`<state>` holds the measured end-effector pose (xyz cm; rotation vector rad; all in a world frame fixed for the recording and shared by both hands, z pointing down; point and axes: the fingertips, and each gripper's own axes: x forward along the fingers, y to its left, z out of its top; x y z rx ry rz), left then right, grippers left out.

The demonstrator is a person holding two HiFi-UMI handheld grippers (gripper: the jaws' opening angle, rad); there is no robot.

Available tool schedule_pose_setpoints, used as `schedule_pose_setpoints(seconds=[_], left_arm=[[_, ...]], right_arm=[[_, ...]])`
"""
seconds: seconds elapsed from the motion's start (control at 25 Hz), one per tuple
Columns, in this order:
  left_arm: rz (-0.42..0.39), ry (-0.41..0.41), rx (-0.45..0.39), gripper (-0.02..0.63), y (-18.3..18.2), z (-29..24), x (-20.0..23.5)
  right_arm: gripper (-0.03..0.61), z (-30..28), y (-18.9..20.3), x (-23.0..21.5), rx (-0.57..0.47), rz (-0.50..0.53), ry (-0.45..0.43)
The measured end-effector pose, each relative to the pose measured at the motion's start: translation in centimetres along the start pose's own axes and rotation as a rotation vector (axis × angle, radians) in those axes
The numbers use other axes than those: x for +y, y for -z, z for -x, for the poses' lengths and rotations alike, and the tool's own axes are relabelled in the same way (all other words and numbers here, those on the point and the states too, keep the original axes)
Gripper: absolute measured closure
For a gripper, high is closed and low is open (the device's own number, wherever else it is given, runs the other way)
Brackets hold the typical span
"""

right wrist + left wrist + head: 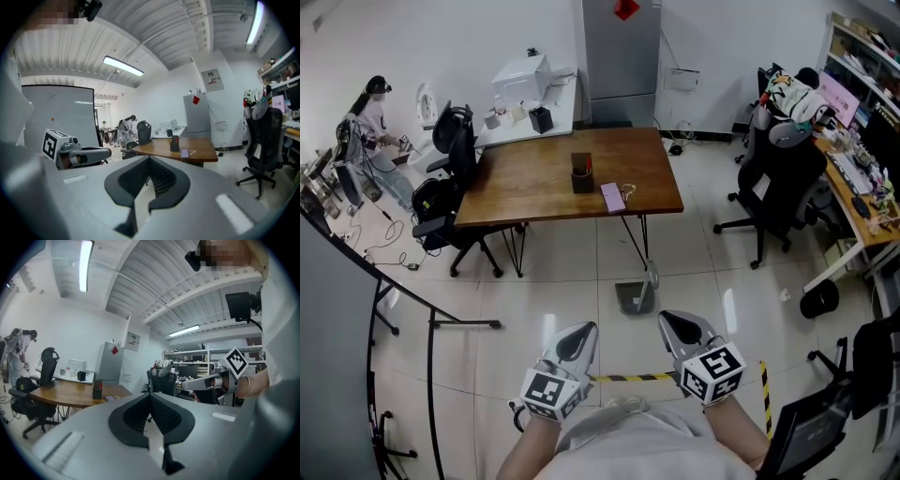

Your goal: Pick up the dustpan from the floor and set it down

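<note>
**Grey plastic dustpan (633, 298) sits untouched on the pale tiled floor (562, 300)**

A brown wooden desk (534, 187) stands on the floor at mid-room. Nearer the camera, the left tool (581, 330) and the right tool (670, 321) hang side by side, each with its jaws pressed together on nothing. The dustpan rests beside the desk's front right leg, ahead of both tools and apart from them. On the desk are a dark pen holder (581, 173) and a lilac booklet (612, 196).
</note>
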<state>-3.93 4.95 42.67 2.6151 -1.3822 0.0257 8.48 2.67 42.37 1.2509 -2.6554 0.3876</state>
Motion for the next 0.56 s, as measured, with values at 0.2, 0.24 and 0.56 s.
schedule_pose_setpoints(seconds=[0.2,0.24,0.56], left_arm=[[-0.005,-0.004,0.003,0.598,-0.07,-0.26,-0.15],[-0.001,-0.006,0.004,0.598,0.03,-0.23,-0.12],[0.001,-0.007,0.002,0.598,-0.36,-0.23,-0.58]], right_arm=[[0.577,0.01,-0.09,0.10,-0.008,0.008,-0.008],[0.577,0.01,-0.06,0.23,-0.008,0.009,-0.012],[0.577,0.59,-0.04,0.27,-0.009,0.014,-0.017]])
